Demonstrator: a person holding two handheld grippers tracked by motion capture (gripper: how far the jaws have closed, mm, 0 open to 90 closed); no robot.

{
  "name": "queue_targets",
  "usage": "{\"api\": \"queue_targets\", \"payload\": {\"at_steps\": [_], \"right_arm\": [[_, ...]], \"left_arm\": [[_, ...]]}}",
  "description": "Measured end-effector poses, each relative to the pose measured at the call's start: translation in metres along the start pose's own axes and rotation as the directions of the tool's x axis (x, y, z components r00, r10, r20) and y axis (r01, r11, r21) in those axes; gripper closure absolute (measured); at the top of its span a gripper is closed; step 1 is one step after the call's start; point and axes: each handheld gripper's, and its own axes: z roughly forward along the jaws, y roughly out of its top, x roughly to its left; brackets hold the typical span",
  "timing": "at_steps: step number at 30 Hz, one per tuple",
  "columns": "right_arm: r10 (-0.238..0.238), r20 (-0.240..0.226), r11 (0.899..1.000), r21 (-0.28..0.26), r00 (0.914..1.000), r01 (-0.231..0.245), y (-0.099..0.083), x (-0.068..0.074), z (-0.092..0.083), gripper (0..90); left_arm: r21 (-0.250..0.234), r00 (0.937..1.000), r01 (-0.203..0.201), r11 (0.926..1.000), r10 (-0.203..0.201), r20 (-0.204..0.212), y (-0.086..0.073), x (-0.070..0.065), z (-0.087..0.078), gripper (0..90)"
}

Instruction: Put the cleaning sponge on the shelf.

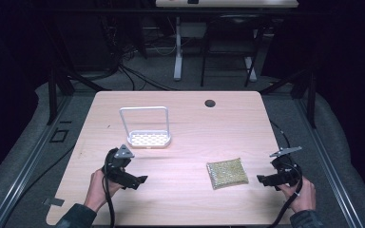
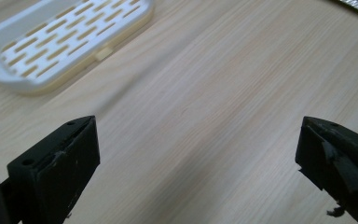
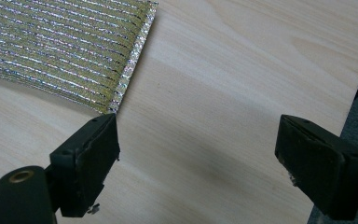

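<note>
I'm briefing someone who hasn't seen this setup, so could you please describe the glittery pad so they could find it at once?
Start from the light wooden table and look at its near right part, just ahead of the right gripper. There lies a flat, roughly square gold scouring pad. Its sparkling metallic weave sets it apart from the white slotted plastic tray with a tall loop handle, which stands farther left.

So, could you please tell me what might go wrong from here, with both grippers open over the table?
1. The glittery gold pad lies flat on the table, so the right gripper, open beside its corner, may push it along rather than pinch it.
2. The white slotted tray looks light, with a tall handle; a nudge from the left gripper could tip or slide it.
</note>
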Motion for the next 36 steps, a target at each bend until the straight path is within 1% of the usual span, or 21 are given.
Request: {"api": "queue_targets", "payload": {"at_steps": [3, 4, 9, 10, 12, 15, 18, 19, 22, 23, 24, 25, 26, 28, 30, 31, 32, 33, 34, 35, 36], "right_arm": [[-0.002, 0.001, 1.000, -0.011, 1.0000, 0.002, -0.001, 0.000, 0.001, 13.1], [-0.002, 0.001, 1.000, -0.011, 1.0000, 0.002, -0.001, 0.000, 0.001, 13.1], [0.000, -0.003, 1.000, -0.011, 1.0000, 0.000, -0.001, 0.000, 0.001, 13.1], [0.000, -0.003, 1.000, -0.011, 1.0000, 0.000, -0.001, 0.000, 0.001, 13.1], [-0.001, -0.002, 1.000, -0.010, 1.0000, 0.001, -0.001, 0.000, 0.001, 13.1], [-0.003, 0.000, 1.000, -0.006, 1.0000, 0.003, 0.000, 0.000, 0.001, 13.2], [-0.002, -0.002, 1.000, -0.011, 1.0000, 0.002, -0.001, 0.000, 0.001, 13.2], [-0.003, -0.003, 1.000, -0.013, 1.0000, 0.003, -0.001, 0.000, 0.001, 13.2], [-0.006, -0.004, 1.000, -0.016, 1.0000, 0.006, -0.001, 0.000, 0.001, 13.2], [-0.006, -0.004, 1.000, -0.016, 1.0000, 0.006, -0.001, 0.000, 0.001, 13.2], [-0.006, -0.004, 1.000, -0.016, 1.0000, 0.006, -0.001, 0.000, 0.001, 13.2], [-0.001, -0.006, 1.000, -0.016, 1.0000, 0.001, -0.001, 0.000, 0.001, 13.3], [-0.001, -0.006, 1.000, -0.016, 1.0000, 0.001, -0.001, 0.000, 0.001, 13.3], [0.004, -0.016, 1.000, -0.017, 0.9999, -0.004, 0.000, 0.000, 0.001, 13.3], [0.003, -0.022, 1.000, -0.014, 0.9997, -0.003, 0.001, 0.000, 0.003, 13.3], [-0.001, -0.029, 1.000, -0.018, 0.9996, 0.000, 0.002, 0.002, 0.004, 13.3], [-0.001, -0.029, 1.000, -0.018, 0.9996, 0.000, 0.002, 0.002, 0.004, 13.3], [-0.001, -0.034, 1.000, -0.013, 0.9994, 0.000, 0.002, 0.002, 0.004, 13.3], [-0.001, -0.033, 1.000, -0.012, 0.9995, 0.000, 0.003, 0.003, 0.004, 13.3], [-0.004, -0.036, 1.000, -0.013, 0.9994, 0.003, 0.003, 0.003, 0.003, 13.4], [-0.004, -0.036, 1.000, -0.013, 0.9994, 0.003, 0.003, 0.003, 0.003, 13.4]], "left_arm": [[0.000, 0.9989, -0.041, 0.9992, 0.041, 0.023, 0.014, -0.010, 0.009, 0.0], [0.000, 0.9989, -0.041, 0.9992, 0.041, 0.023, 0.014, -0.010, 0.009, 0.0], [0.001, 0.9961, -0.077, 0.9970, 0.077, 0.043, 0.029, -0.019, 0.019, 0.0], [0.001, 0.9961, -0.077, 0.9970, 0.077, 0.043, 0.029, -0.019, 0.019, 0.0], [0.007, 0.9946, -0.092, 0.9958, 0.091, 0.051, 0.034, -0.023, 0.022, 0.0], [-0.001, 0.9910, -0.119, 0.9929, 0.119, 0.062, 0.044, -0.031, 0.028, 0.0], [-0.006, 0.9893, -0.128, 0.9918, 0.128, 0.071, 0.049, -0.035, 0.030, 0.0], [-0.010, 0.9875, -0.132, 0.9911, 0.133, 0.085, 0.054, -0.038, 0.033, 0.0], [-0.012, 0.9854, -0.141, 0.9899, 0.142, 0.094, 0.059, -0.041, 0.037, 0.0], [-0.012, 0.9831, -0.149, 0.9887, 0.150, 0.105, 0.064, -0.044, 0.041, 0.0], [-0.012, 0.9831, -0.149, 0.9887, 0.150, 0.105, 0.064, -0.044, 0.041, 0.0], [-0.012, 0.9810, -0.153, 0.9882, 0.153, 0.119, 0.070, -0.048, 0.046, 0.0], [-0.012, 0.9810, -0.153, 0.9882, 0.153, 0.119, 0.070, -0.048, 0.046, 0.0], [-0.011, 0.9774, -0.164, 0.9865, 0.164, 0.134, 0.076, -0.052, 0.050, 0.0], [-0.002, 0.9721, -0.181, 0.9835, 0.179, 0.151, 0.083, -0.056, 0.055, 0.0], [0.006, 0.9672, -0.197, 0.9804, 0.194, 0.164, 0.089, -0.060, 0.060, 0.0], [0.006, 0.9672, -0.197, 0.9804, 0.194, 0.164, 0.089, -0.060, 0.060, 0.0], [0.010, 0.9645, -0.204, 0.9789, 0.199, 0.173, 0.092, -0.063, 0.063, 0.0], [0.015, 0.9632, -0.205, 0.9787, 0.198, 0.181, 0.095, -0.065, 0.066, 0.0], [0.026, 0.9587, -0.218, 0.9756, 0.209, 0.193, 0.101, -0.069, 0.073, 0.0], [0.026, 0.9587, -0.218, 0.9756, 0.209, 0.193, 0.101, -0.069, 0.073, 0.0]]}}
